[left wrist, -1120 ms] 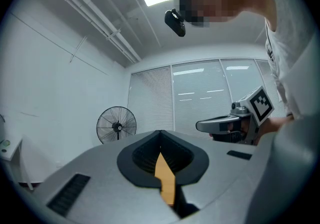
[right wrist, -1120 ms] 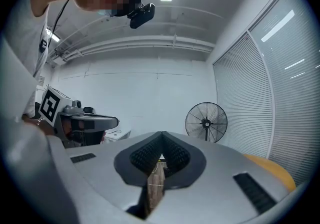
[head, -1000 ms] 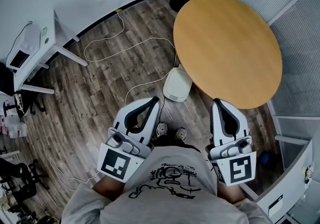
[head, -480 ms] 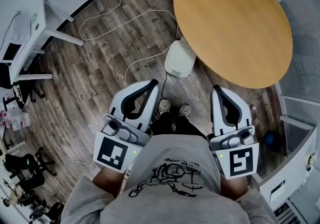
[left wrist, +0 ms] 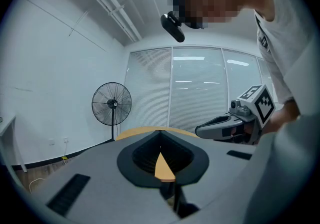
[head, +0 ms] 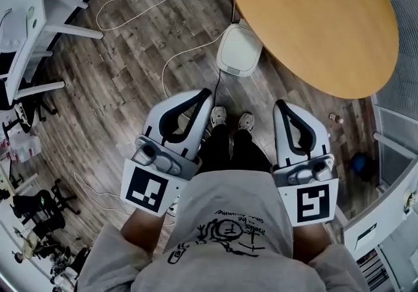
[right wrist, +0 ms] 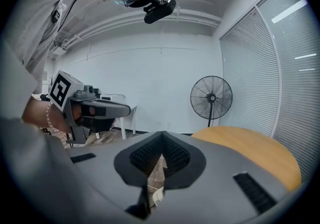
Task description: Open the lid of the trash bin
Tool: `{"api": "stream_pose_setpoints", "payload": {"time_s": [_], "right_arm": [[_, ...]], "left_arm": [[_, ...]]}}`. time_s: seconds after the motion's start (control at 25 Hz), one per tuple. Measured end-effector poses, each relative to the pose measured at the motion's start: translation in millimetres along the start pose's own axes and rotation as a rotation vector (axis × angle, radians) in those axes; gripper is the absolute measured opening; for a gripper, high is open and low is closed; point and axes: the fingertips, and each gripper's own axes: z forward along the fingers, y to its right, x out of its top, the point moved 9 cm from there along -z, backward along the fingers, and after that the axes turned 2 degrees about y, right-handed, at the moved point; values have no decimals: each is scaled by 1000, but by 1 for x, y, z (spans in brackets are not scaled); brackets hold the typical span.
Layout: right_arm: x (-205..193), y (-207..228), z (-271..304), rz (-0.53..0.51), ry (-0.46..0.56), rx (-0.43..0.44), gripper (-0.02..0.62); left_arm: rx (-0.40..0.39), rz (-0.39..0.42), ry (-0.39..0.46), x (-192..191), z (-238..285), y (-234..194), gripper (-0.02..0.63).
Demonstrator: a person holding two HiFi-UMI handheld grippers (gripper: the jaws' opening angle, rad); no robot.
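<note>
— Which step are we on?

— The approach, we'd judge; the lid hasn't been touched. The trash bin (head: 240,50) stands on the floor, well ahead of both claws and roughly between their lines, with its lid down. It is tucked against the edge of the round table (head: 313,16). Our left gripper (head: 208,93) and right gripper (head: 279,104) are both held in front of the body. Each has its jaws closed tip to tip, with nothing gripped.

— So what next?

— We think one claw has to go forward and down to the bin, then work the lid. We can't tell from here how that lid opens.

— Do the views differ?

— Only the head view shows the bin. The gripper views look level, above it, at a standing fan (left wrist: 112,103), blinds and the tabletop. Each also shows the other claw alongside.
</note>
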Motion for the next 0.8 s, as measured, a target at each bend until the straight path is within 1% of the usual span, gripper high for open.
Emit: {"api": "stream_pose_setpoints", "payload": {"time_s": [0.2, 0.4, 0.6, 0.8], "right_arm": [[-38, -1, 19, -3, -26, 27, 5], [-73, -2, 30, -4, -63, 25, 5], [-118, -1, 46, -18, -109, 35, 5], [-159, -2, 64, -51, -128, 34, 5]], "left_arm": [[6, 8, -33, -43, 7, -9, 15], [-11, 10, -81, -85, 13, -13, 15], [-19, 13, -95, -125, 27, -15, 15], [-43, 38, -114, -167, 39, -17, 15]]}}
